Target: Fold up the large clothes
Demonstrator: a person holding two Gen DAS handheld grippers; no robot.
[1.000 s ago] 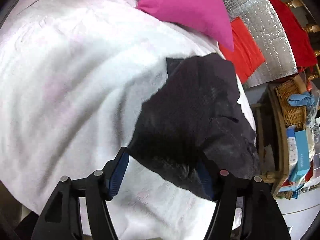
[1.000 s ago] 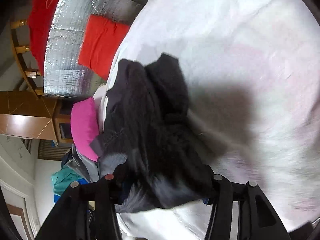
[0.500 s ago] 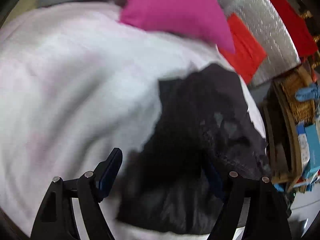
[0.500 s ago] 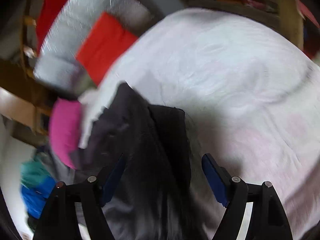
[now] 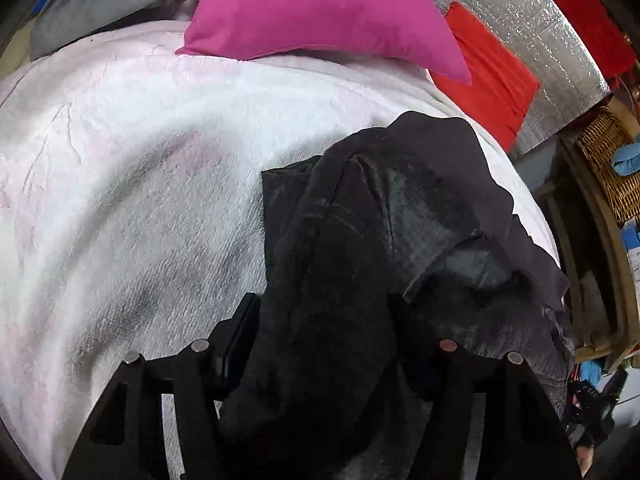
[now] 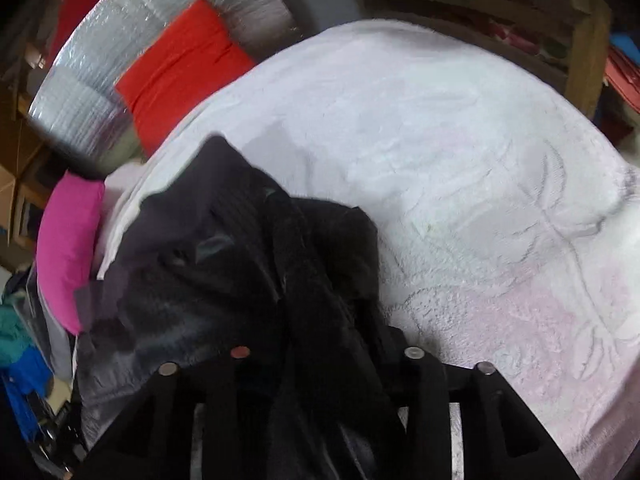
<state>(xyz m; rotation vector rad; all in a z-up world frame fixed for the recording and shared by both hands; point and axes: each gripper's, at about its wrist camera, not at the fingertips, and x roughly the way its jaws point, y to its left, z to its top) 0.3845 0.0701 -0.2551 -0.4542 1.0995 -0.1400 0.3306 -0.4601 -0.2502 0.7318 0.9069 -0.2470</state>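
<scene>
A cluttered room, with a bed covered by one white, faintly pink-tinged fleece blanket filling most of both views. One dark, charcoal-black garment lies bunched on it, in the lower centre-right of the left wrist view and the lower centre-left of the right wrist view.

There are two grippers. The left hand-held gripper sits at the bottom of its frame with the garment's cloth bunched between its fingers, clenched on the fabric. The right hand-held gripper is likewise at the bottom of its frame, its fingers closed into a thick fold of the same garment.

Half a second earlier both grippers stood wide apart with blue pads showing; now the fingers have drawn in and cloth hides the pads. The garment looks more heaped than one second ago.

Beyond the garment: one magenta pillow at upper centre of the left view, one red cushion at upper right against one silver foil sheet, and one wicker basket at the right edge.
</scene>
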